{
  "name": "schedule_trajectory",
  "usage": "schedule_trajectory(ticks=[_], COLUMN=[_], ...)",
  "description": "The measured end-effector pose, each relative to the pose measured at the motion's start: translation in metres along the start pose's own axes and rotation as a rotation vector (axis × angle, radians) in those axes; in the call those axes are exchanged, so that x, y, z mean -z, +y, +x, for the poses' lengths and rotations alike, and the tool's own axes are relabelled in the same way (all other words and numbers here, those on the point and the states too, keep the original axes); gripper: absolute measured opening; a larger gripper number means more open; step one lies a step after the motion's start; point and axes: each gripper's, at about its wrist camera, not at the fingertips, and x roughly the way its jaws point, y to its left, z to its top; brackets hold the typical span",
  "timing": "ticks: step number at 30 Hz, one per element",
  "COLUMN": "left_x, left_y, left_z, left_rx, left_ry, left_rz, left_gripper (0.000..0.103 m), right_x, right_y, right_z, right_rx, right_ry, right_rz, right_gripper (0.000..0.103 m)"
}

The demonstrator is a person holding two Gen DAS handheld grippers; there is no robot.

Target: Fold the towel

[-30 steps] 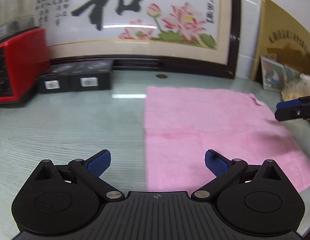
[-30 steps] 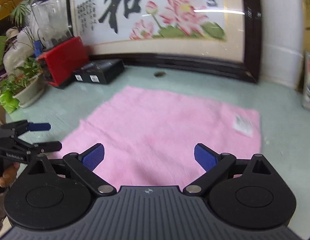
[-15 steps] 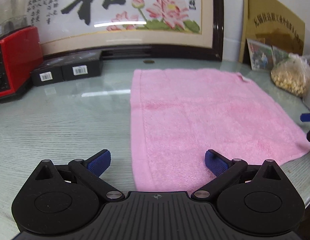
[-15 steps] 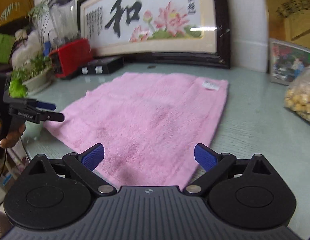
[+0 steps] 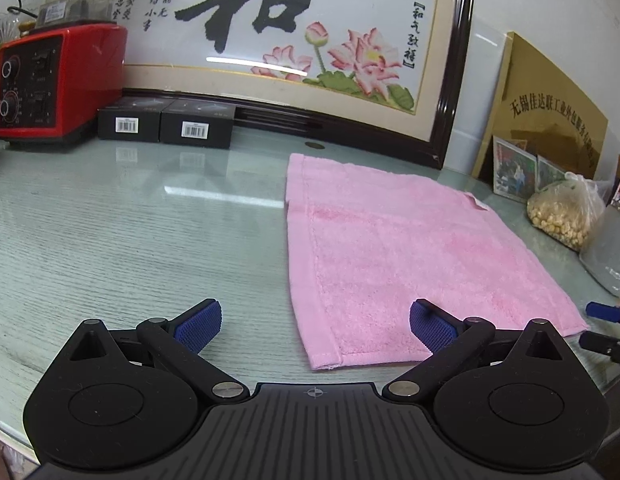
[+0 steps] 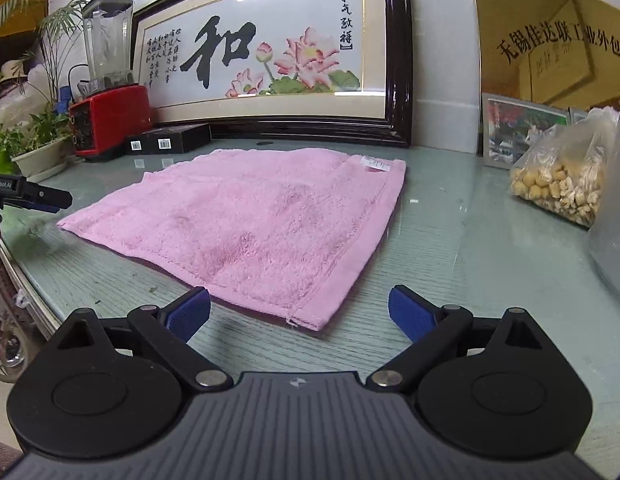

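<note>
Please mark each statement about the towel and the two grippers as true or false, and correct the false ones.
1. The pink towel lies flat and unfolded on the table. True.
2. The right gripper is clamped on a towel corner. False: its jaws are closing, but the near corner lies ahead of them, ungripped.
3. The left gripper is open. True.
4. The bag of snacks sits on the towel. False: it stands beside it, on the bare table.
</note>
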Motion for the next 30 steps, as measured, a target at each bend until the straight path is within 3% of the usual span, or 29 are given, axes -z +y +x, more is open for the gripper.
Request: schedule_trajectory(ticks=[7,11,22,25,30], left_x=[0.006,0.006,0.007,0.005,0.002], left_y=[-0.014,-0.02,-0.025,-0.025,-0.032], left_z=[0.005,0.008,0.01,0.012,0.015], left_rx=[0.004,-0.003,-0.014,-0.023,-0.083], left_ry=[-0.003,0.004,0.005,0.008,0.019], left_rz=[0.038,0.039,0.008,0.001,0.023], left_gripper=[0.102,0.103,0.103,0.098,0.073], right_x=[0.011,0.015,0.023,0.024,0.025], right_y=[0.006,0.007,0.008,0.009,0.008], right_z=[-0.004,-0.008,-0.013,-0.013,-0.013], right_rx=[0.016,0.015,0.058,0.058,0.053], right_ry=[-0.056,-0.081,-0.128,-0.134,-0.136], right_rz=[-0.016,-0.015,0.008,0.008,0.017], right_gripper=[0.071,0.052,0.028,0.026,0.026])
